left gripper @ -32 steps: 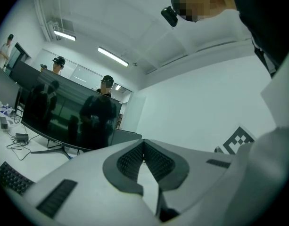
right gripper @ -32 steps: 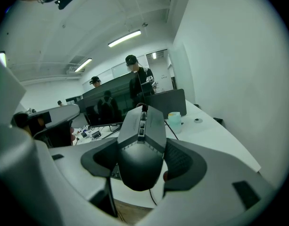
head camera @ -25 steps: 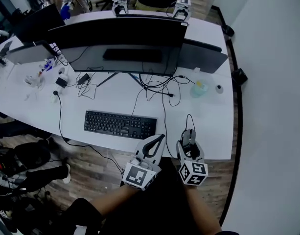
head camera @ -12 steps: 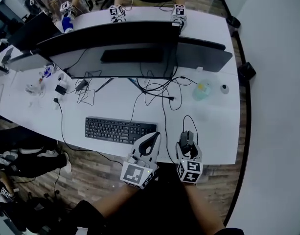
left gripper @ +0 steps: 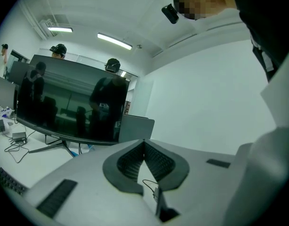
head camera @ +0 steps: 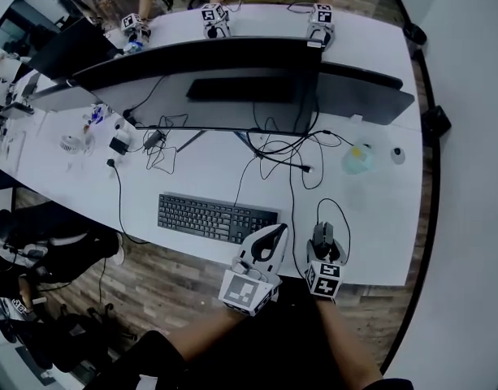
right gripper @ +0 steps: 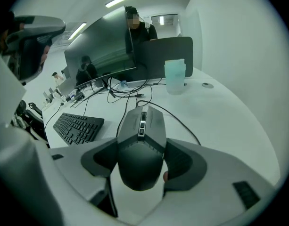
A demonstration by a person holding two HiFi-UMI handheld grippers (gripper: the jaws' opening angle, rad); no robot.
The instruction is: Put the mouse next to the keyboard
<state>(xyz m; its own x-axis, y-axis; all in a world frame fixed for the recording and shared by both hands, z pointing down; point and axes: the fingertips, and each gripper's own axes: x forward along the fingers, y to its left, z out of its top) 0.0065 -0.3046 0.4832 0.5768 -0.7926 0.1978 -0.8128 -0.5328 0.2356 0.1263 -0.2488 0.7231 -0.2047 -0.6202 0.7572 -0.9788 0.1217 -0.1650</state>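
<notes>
Both jaws of the right tool (head camera: 322,244) clamp the mouse (right gripper: 141,149) near the surface's (head camera: 370,218) front edge. The keyboard (head camera: 218,218) lies leftward, lengthwise across. The left tool (left gripper: 144,144) is closed and empty.

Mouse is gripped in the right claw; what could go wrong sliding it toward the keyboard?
The mouse has its cable looped beside the right claw; it may snag or drag. The shut left claw sits between mouse and keyboard, likely in the way.
</notes>
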